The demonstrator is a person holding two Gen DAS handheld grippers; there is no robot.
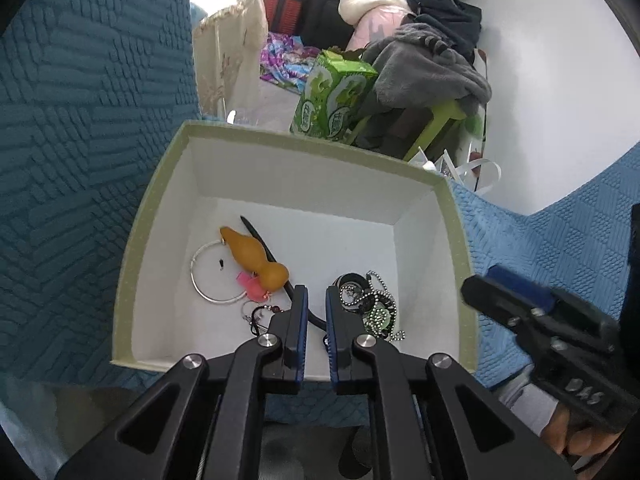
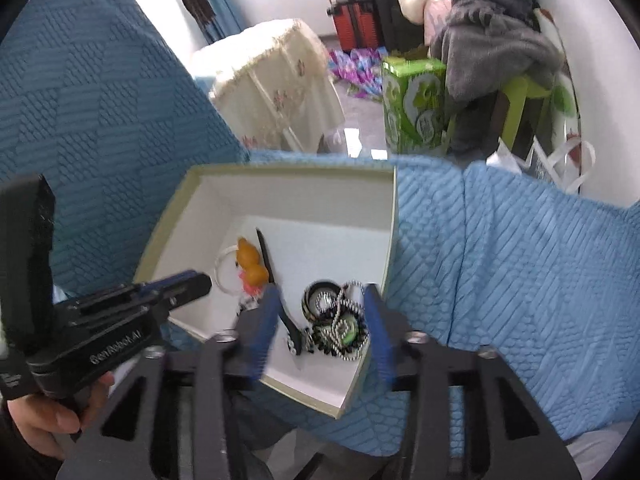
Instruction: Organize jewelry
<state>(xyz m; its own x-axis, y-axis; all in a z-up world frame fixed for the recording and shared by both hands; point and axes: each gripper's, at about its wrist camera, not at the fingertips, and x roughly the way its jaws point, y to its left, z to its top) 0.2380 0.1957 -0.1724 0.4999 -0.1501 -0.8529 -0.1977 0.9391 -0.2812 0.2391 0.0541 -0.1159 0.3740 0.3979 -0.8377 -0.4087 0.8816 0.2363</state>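
A box with a green rim [image 1: 132, 280] [image 2: 164, 224] and white inside sits on a blue quilted cover. In it lie an orange gourd pendant [image 1: 252, 256] [image 2: 250, 266], a silver bangle [image 1: 196, 280], a black stick [image 1: 260, 240] and a heap of bead chain and dark bangles [image 1: 372, 304] [image 2: 340, 320]. My left gripper [image 1: 316, 300] hangs over the box's near side, jaws a narrow gap apart, nothing pinched. My right gripper [image 2: 322, 304] stands open wide above the bead chain heap, pads clear of it. A hand holds each gripper.
The blue quilted sofa cover [image 2: 520, 260] spreads right of the box, darker blue cushion [image 1: 80, 140] to its left. Beyond the edge stand a green carton [image 1: 336, 96], a pile of clothes [image 1: 432, 64], a cream-covered stand [image 2: 276, 92] and a white bag [image 2: 568, 168].
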